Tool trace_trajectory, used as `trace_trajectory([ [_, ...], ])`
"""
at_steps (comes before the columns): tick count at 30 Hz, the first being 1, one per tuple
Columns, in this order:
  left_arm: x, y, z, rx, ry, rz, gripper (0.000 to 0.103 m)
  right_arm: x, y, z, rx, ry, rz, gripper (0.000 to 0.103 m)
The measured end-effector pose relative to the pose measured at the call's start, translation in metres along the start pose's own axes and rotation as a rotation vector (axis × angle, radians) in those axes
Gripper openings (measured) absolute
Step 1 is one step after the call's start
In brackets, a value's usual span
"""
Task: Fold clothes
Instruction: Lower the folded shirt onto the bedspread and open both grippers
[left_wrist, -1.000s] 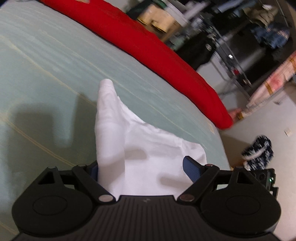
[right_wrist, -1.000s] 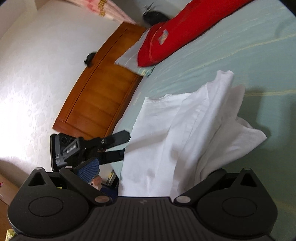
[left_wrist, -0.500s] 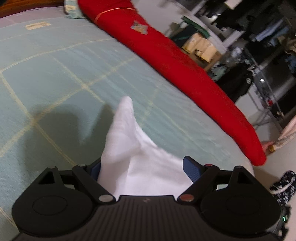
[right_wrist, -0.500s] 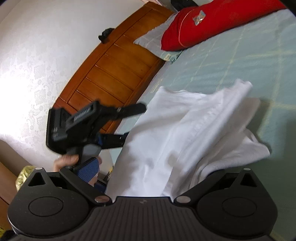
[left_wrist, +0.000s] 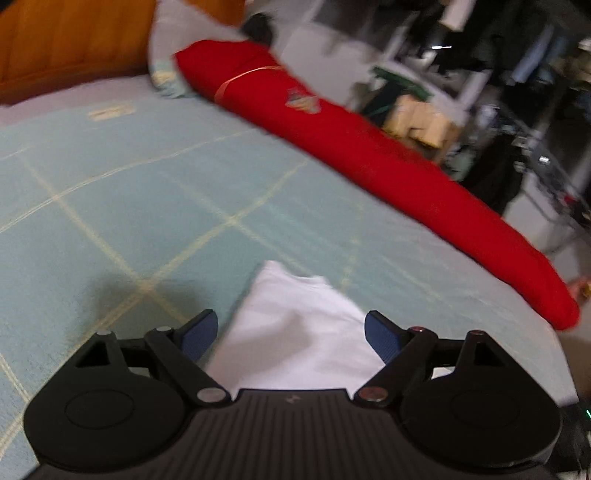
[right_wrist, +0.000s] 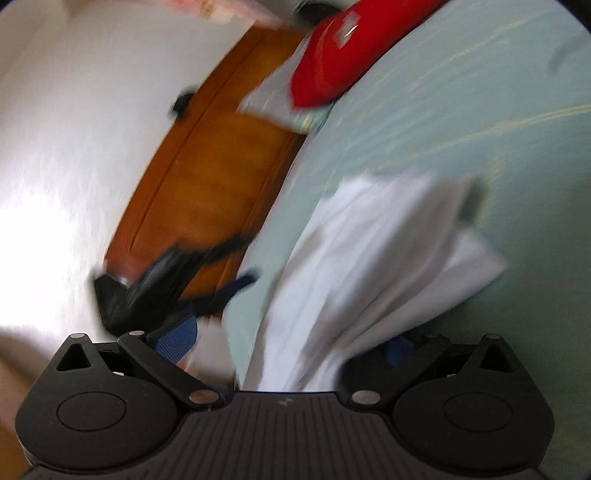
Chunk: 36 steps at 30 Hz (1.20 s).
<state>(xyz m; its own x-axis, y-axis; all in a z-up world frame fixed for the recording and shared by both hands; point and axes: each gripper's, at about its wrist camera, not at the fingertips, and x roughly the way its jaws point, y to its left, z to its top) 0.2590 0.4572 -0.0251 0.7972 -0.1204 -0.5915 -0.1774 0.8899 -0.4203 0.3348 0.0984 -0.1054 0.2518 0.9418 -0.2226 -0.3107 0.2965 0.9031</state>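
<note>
One big green bed cover (left_wrist: 147, 206) is lying flat, and a long red pillow (left_wrist: 369, 158) is resting along its far side. On the cover a white cloth (right_wrist: 369, 266) is bunching up in folds. The left gripper (left_wrist: 291, 334) is spreading its blue pads wide around the cloth's near end. The right gripper (right_wrist: 291, 343) is looking too blurry to tell.

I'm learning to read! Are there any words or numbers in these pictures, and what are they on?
No words can be read here.
Patch on the red cushion: too blurred to read.
Pale label on the green bedcover: too blurred to read.
Small mark on the left claw's black body: a logo shape, not letters.
White garment: no print shows.
</note>
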Motion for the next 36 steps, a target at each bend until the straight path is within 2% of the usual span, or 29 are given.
trace_trajectory([
  [3, 0.008, -0.003, -0.02, -0.026, 0.074, -0.072, 0.087, -0.001, -0.01, 0.01, 0.068, -0.035, 0.015, 0.103],
  [6, 0.025, -0.005, -0.039, -0.032, 0.138, -0.051, 0.086, -0.005, -0.003, 0.026, 0.028, -0.072, -0.001, 0.103],
  [11, 0.019, -0.012, -0.035, -0.021, 0.109, -0.054, 0.087, -0.041, 0.023, 0.046, -0.161, -0.162, -0.126, 0.103],
  [14, 0.013, -0.016, -0.027, 0.016, 0.074, -0.03, 0.087, -0.043, 0.047, 0.047, -0.324, -0.165, -0.152, 0.103],
  [15, 0.014, -0.015, -0.027, 0.022, 0.08, -0.012, 0.087, -0.035, 0.056, 0.045, -0.374, -0.138, -0.144, 0.103],
  [18, 0.02, -0.011, -0.03, 0.033, 0.114, 0.032, 0.087, 0.002, 0.071, 0.028, -0.502, 0.037, -0.157, 0.103],
  [21, 0.015, -0.001, -0.042, 0.025, 0.142, 0.057, 0.087, 0.032, 0.06, 0.008, -0.586, 0.17, -0.265, 0.103],
  [23, 0.005, -0.005, -0.046, 0.027, 0.143, 0.071, 0.087, 0.033, 0.052, 0.007, -0.572, 0.178, -0.294, 0.103],
  [25, -0.01, -0.017, -0.048, 0.071, 0.138, 0.078, 0.087, 0.028, 0.052, 0.007, -0.546, 0.168, -0.309, 0.103],
  [28, -0.028, -0.031, -0.056, 0.14, 0.13, 0.069, 0.087, 0.02, 0.079, 0.002, -0.564, 0.188, -0.234, 0.103],
  [31, -0.028, -0.035, -0.065, 0.152, 0.153, 0.108, 0.087, 0.01, 0.098, -0.028, -0.679, 0.27, -0.161, 0.103],
  [33, -0.025, -0.032, -0.071, 0.138, 0.183, 0.145, 0.087, 0.015, 0.102, -0.047, -0.747, 0.336, -0.152, 0.103],
  [36, -0.023, -0.023, -0.081, 0.108, 0.215, 0.173, 0.087, 0.016, 0.087, -0.065, -0.761, 0.404, -0.195, 0.103],
])
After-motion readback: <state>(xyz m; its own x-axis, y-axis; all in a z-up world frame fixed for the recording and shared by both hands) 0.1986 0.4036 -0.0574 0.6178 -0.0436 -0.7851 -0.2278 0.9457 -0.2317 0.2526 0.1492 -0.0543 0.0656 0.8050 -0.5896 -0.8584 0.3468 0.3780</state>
